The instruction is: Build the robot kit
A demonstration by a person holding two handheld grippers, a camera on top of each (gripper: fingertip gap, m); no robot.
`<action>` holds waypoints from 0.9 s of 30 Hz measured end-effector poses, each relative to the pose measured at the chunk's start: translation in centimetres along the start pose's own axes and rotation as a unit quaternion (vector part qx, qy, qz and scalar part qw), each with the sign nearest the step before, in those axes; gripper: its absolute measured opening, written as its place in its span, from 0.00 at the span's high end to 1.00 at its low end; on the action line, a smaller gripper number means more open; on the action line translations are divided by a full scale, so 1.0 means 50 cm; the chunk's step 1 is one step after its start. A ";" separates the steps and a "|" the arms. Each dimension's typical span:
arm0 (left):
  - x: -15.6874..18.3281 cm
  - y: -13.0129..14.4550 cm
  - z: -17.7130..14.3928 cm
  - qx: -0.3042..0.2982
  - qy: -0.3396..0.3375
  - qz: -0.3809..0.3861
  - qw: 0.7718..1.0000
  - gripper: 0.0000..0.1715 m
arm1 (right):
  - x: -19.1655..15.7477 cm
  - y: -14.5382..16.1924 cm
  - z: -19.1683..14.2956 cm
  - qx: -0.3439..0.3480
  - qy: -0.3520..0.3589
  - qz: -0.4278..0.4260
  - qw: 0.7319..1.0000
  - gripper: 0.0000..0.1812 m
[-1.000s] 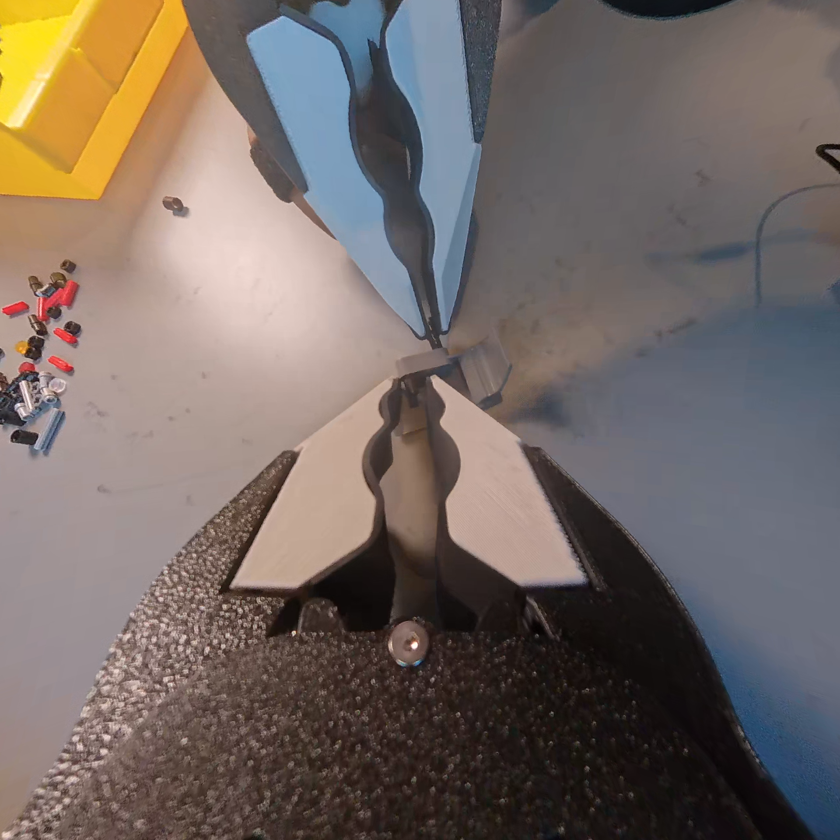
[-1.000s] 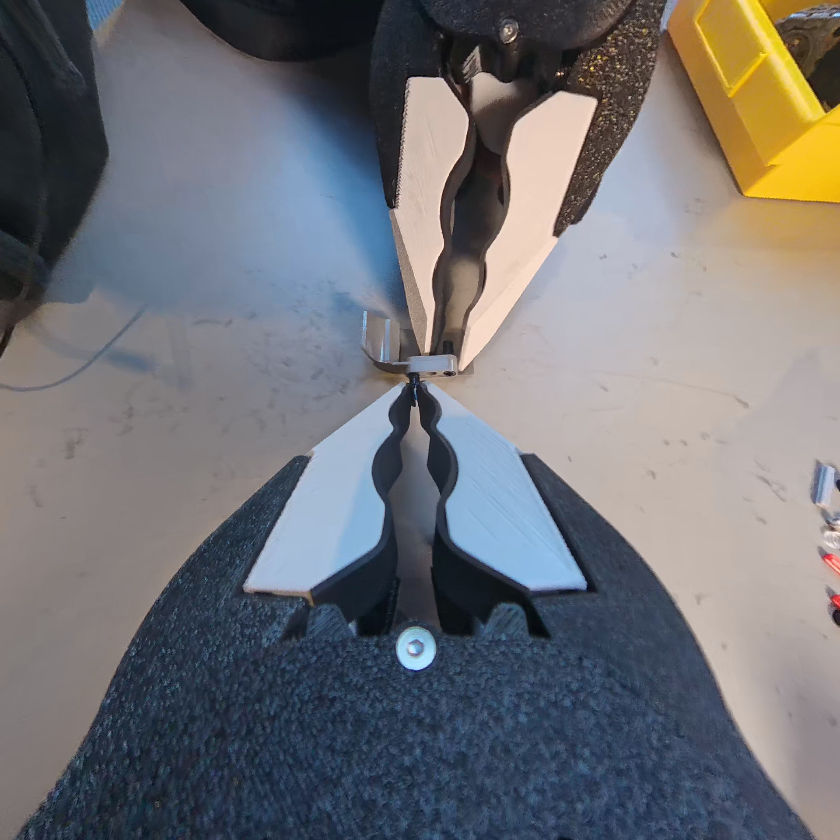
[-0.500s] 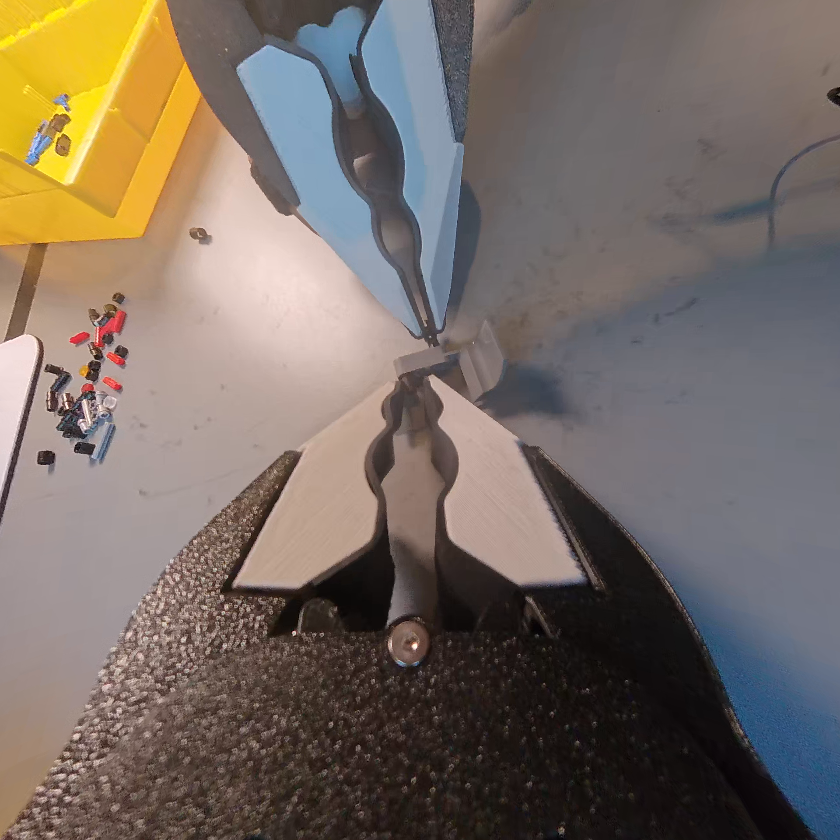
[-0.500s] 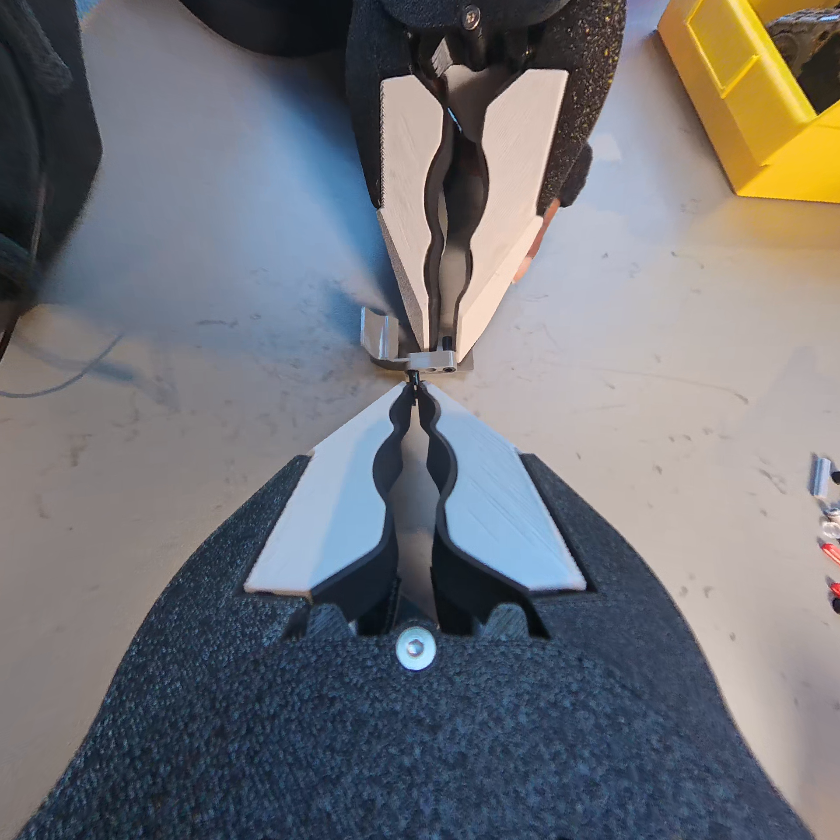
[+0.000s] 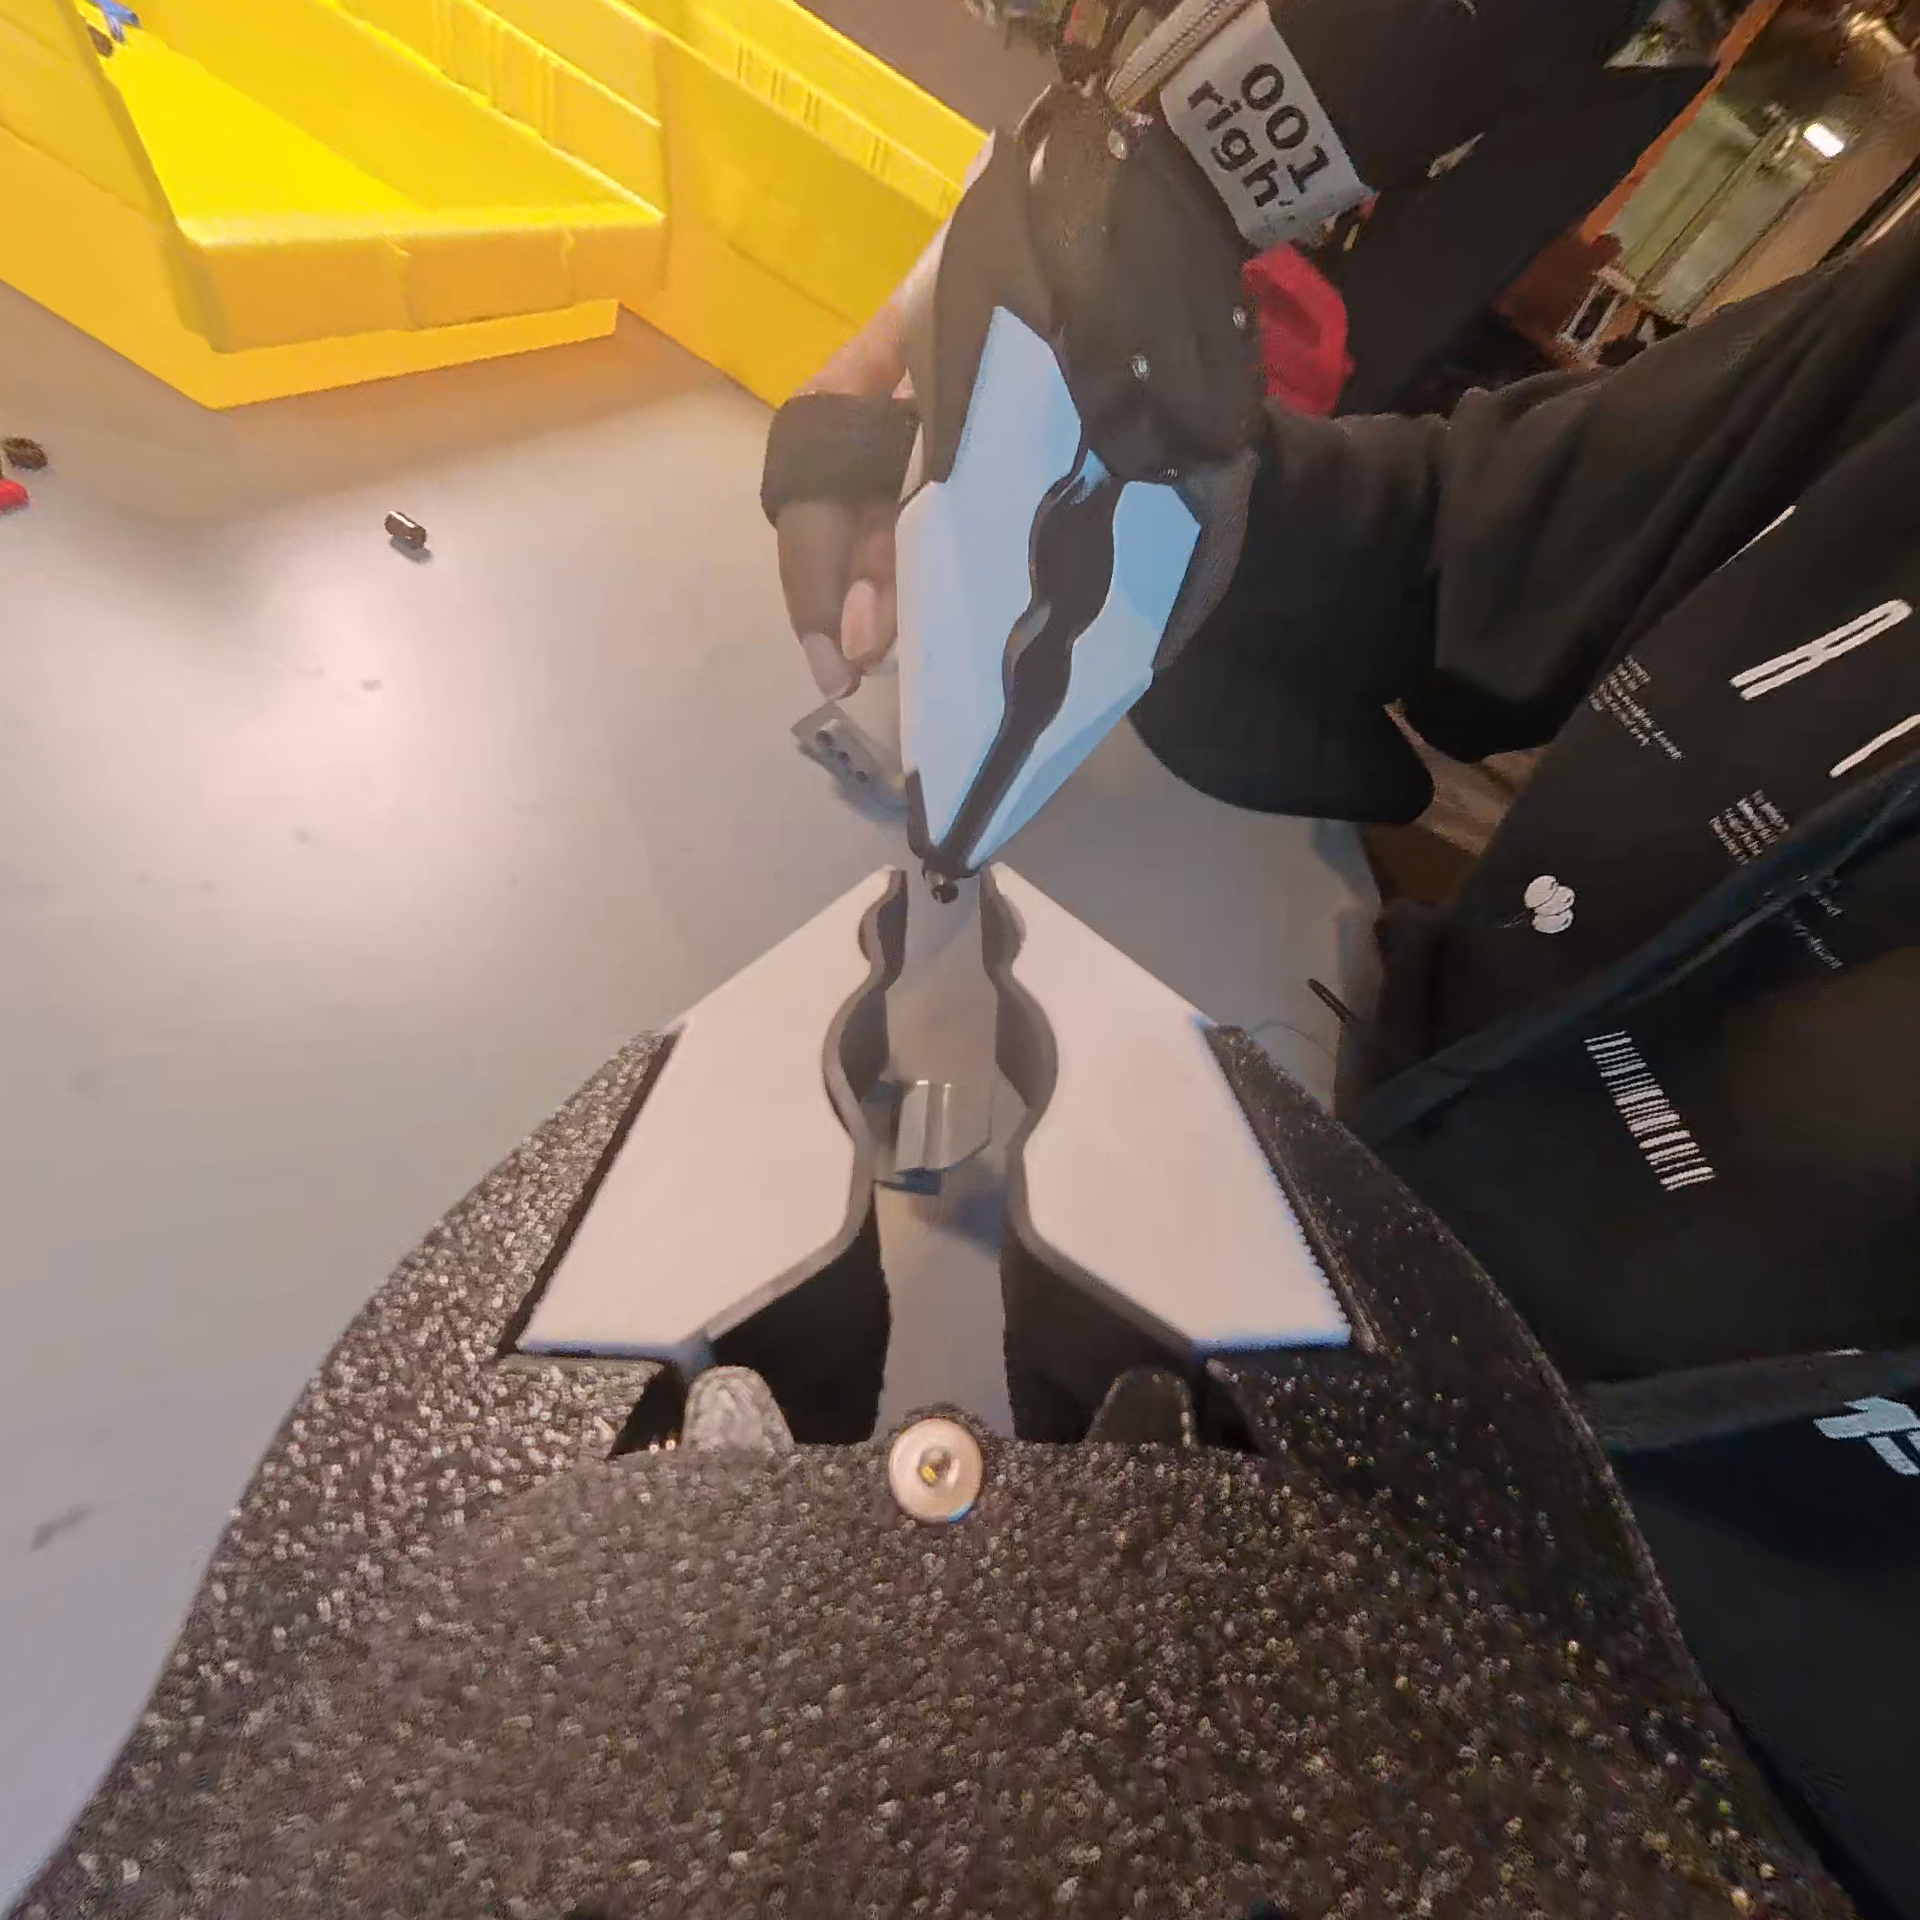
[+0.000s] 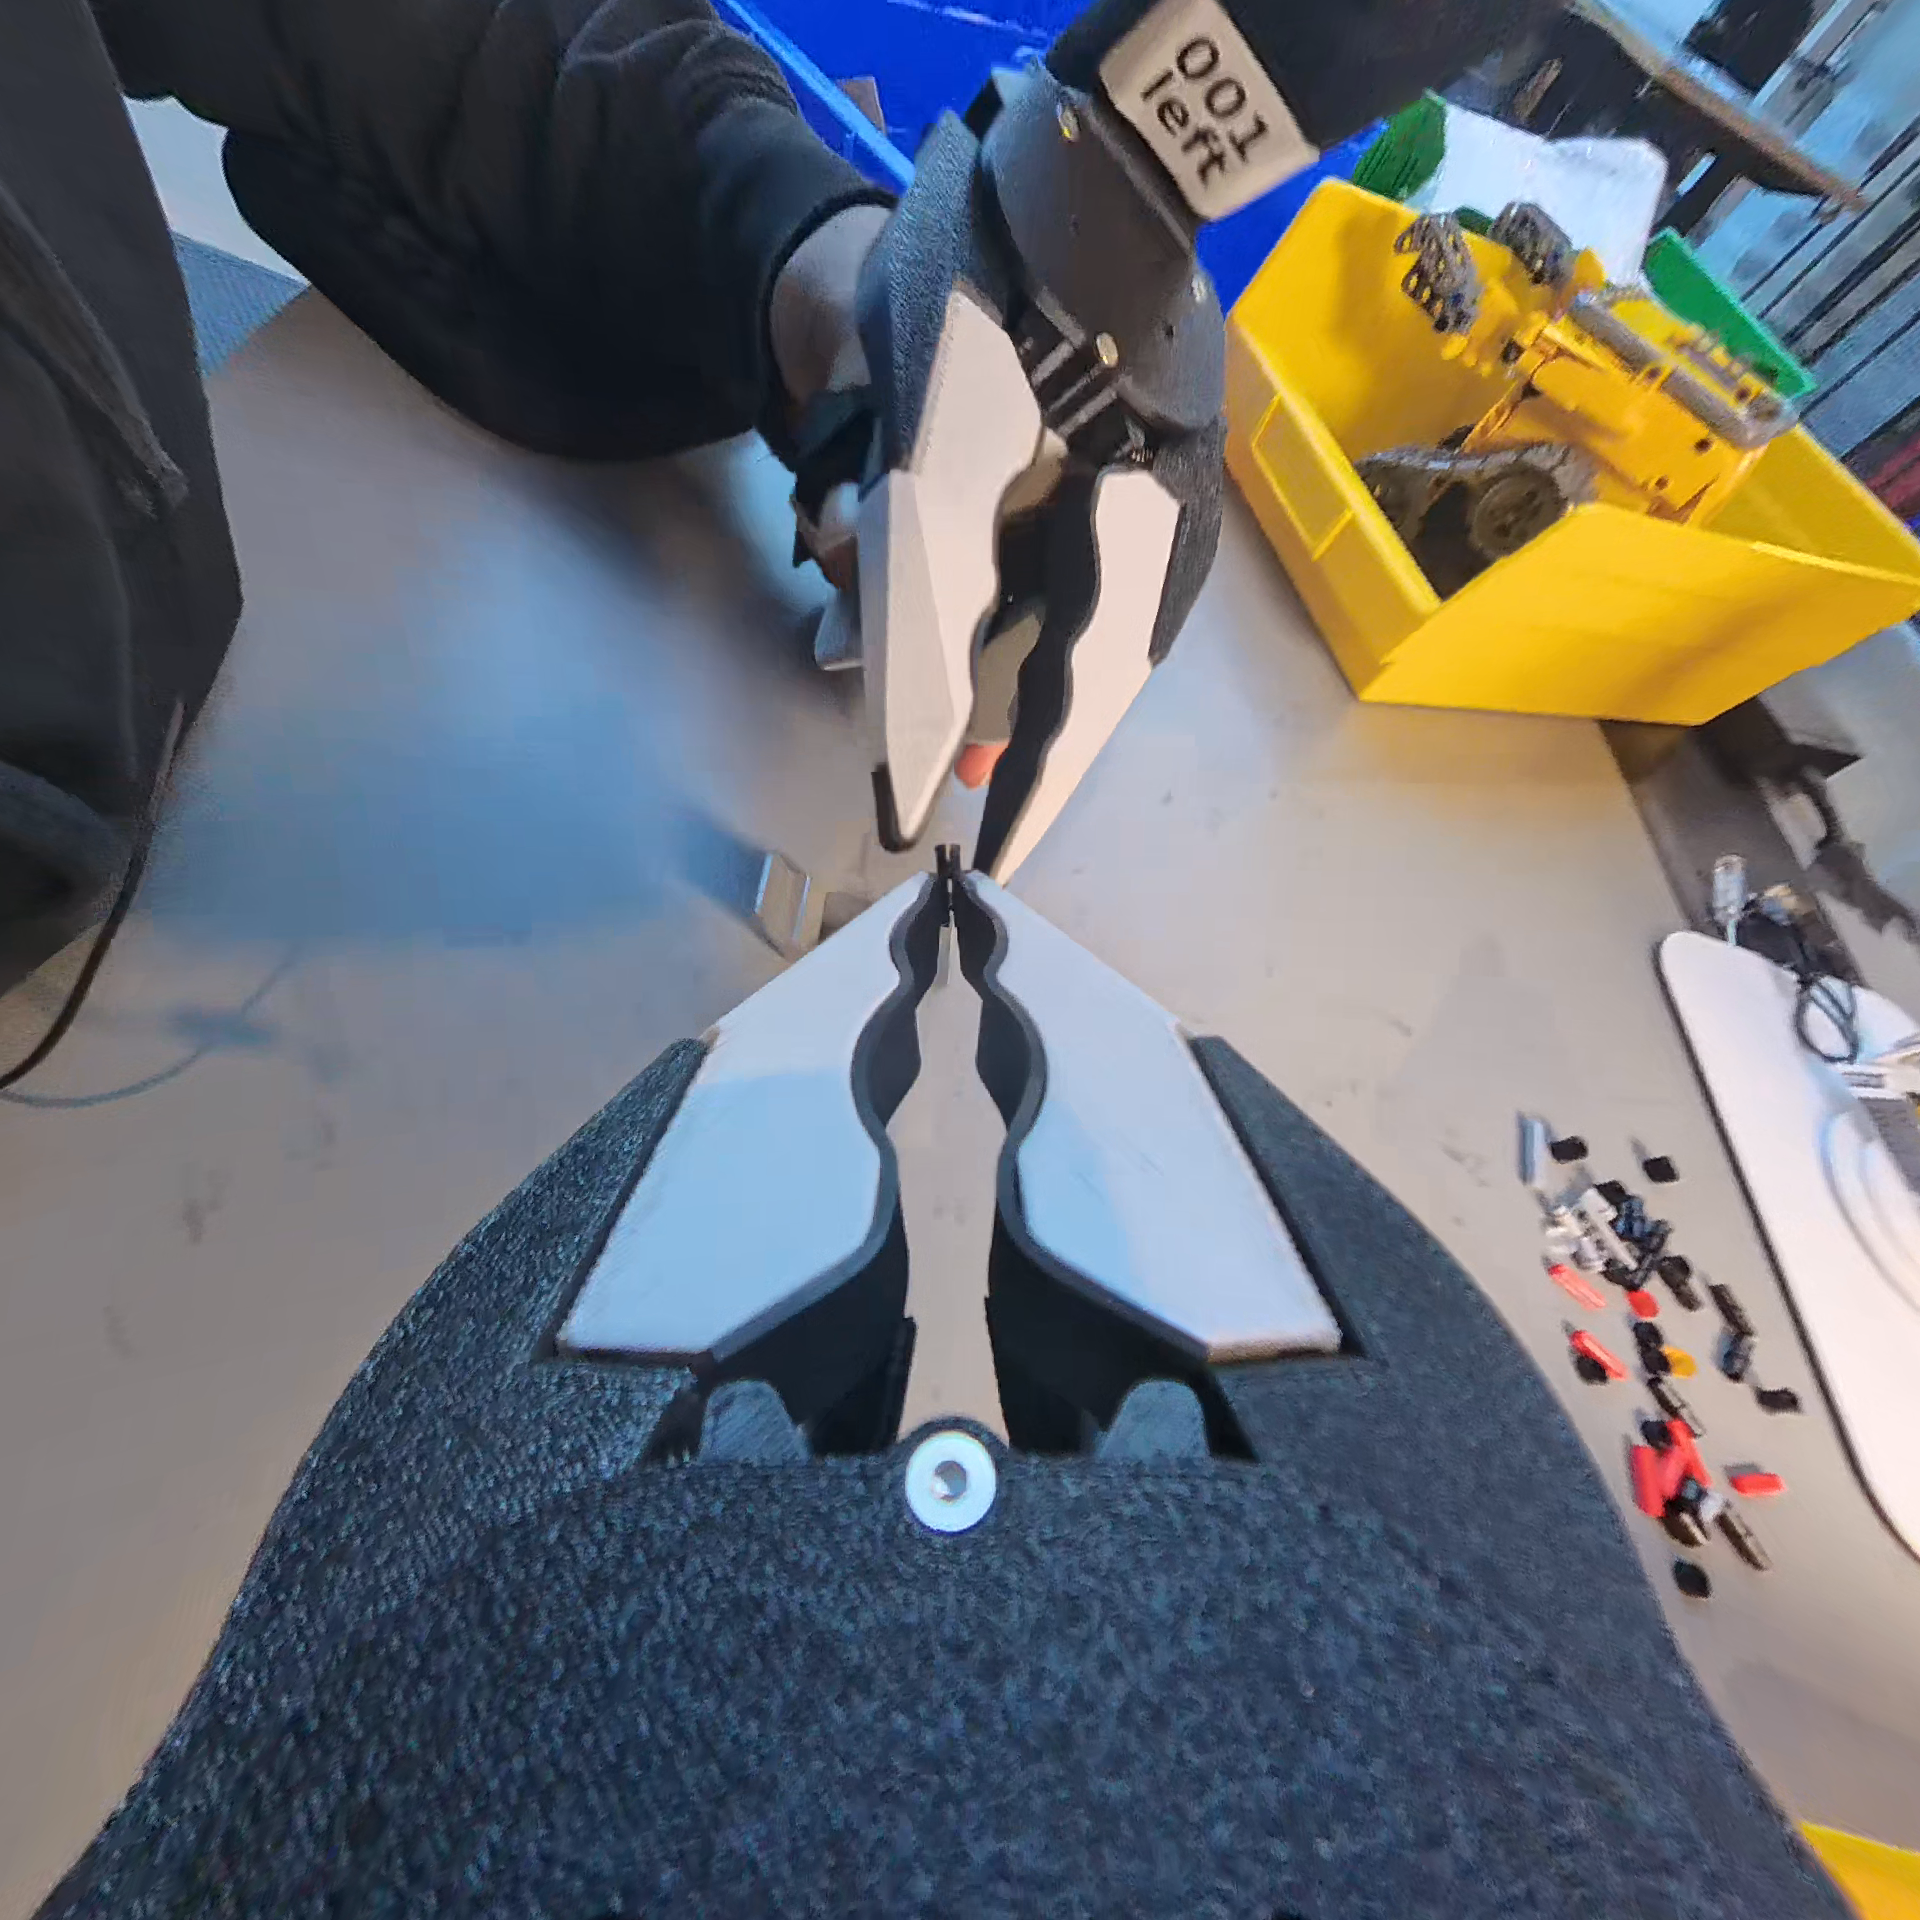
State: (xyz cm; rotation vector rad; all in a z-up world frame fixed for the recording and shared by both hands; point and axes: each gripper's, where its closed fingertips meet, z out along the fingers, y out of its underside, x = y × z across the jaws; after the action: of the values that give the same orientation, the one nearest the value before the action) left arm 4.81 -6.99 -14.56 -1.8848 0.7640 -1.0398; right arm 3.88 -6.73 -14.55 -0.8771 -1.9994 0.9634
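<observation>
Grey tabletop [image 6: 1299,831] — right gripper [image 6: 948,883] pinches a small black pin [image 6: 945,864]; left gripper [image 5: 940,883] gapes, empty, metal bracket [image 5: 930,1127] beneath.

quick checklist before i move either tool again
1. Right tool shut on the small black pin: ok, the pin sticks out at the tips.
2. Left tool empty: ok, its jaws stand apart.
3. Small bent silver metal bracket held: not ok, it lies on the grey tabletop, seen through the left tool's gap.
4. Pin clear of the left tool's fingers: cannot tell, the tips nearly meet.
5. Pile of small loose black and red parts out of the way: ok.
6. Yellow plastic bin clear of both tools: ok.
</observation>
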 end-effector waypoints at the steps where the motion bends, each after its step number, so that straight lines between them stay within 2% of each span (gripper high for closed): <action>1: 0.004 -0.001 0.000 0.002 0.006 -0.005 1.000 0.94 | -0.002 -0.006 -0.001 0.000 0.001 -0.006 1.000 0.99; 7: 0.024 -0.008 -0.002 0.011 0.037 -0.011 0.999 0.97 | -0.012 -0.023 -0.010 0.004 0.010 -0.031 0.999 0.99; 14: 0.055 -0.041 -0.020 0.075 0.115 -0.054 0.989 0.98 | -0.010 -0.051 -0.026 0.041 0.021 -0.038 0.998 0.92; 20: 0.062 -0.053 -0.024 0.094 0.133 -0.067 0.984 0.98 | -0.010 -0.073 -0.035 0.068 0.025 -0.035 0.997 0.97; 27: 0.064 -0.054 -0.023 0.098 0.142 -0.076 0.982 0.98 | -0.011 -0.081 -0.036 0.077 0.022 -0.028 0.996 0.97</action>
State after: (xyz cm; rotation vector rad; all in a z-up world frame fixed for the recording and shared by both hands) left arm 5.62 -8.71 -10.64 -1.6653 0.6556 -1.4487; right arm 4.61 -8.51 -10.55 -0.7481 -1.8744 1.0422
